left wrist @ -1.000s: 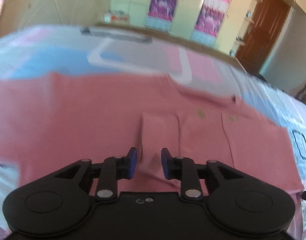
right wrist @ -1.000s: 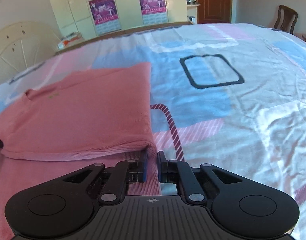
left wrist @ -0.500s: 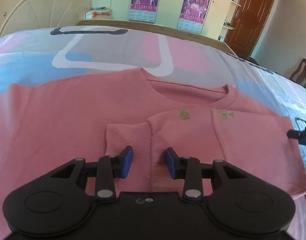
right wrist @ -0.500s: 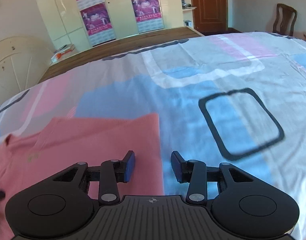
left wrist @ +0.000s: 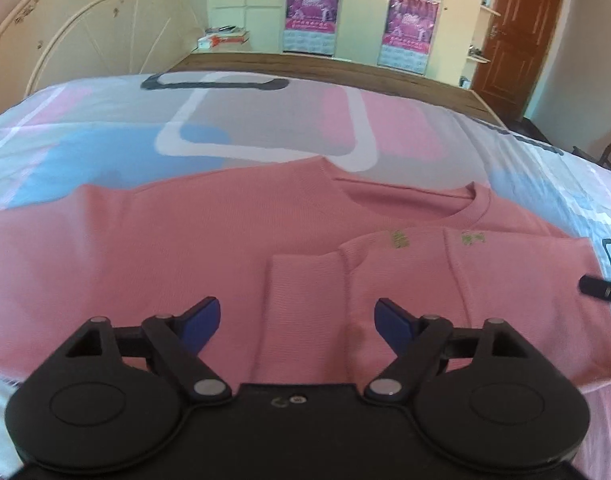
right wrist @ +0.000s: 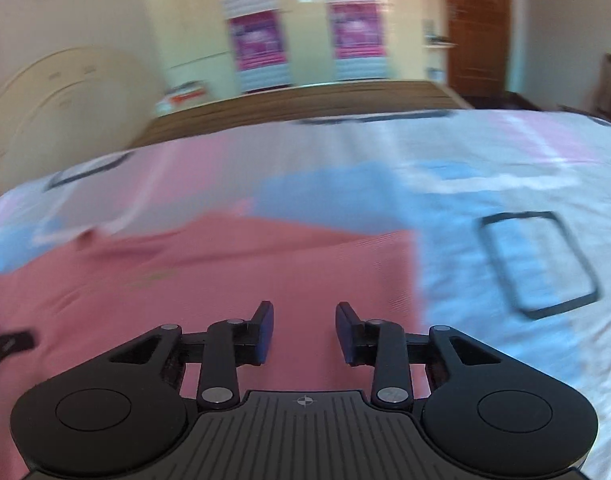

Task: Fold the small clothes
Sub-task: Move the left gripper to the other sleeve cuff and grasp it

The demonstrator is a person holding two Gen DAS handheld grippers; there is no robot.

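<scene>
2 low wrist views, shared sweater [left wrist: 225,248]

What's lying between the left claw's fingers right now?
In the left wrist view, the open left claw straddles the folded-in sleeve cuff of the pink sweater; nothing else lies there.

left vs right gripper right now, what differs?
Left gripper is open wide; right gripper is open narrower. Left faces the folded-in sleeve cuff of the pink sweater; right faces plain pink fabric by the folded edge. Shared: both are empty above the sweater.
</scene>
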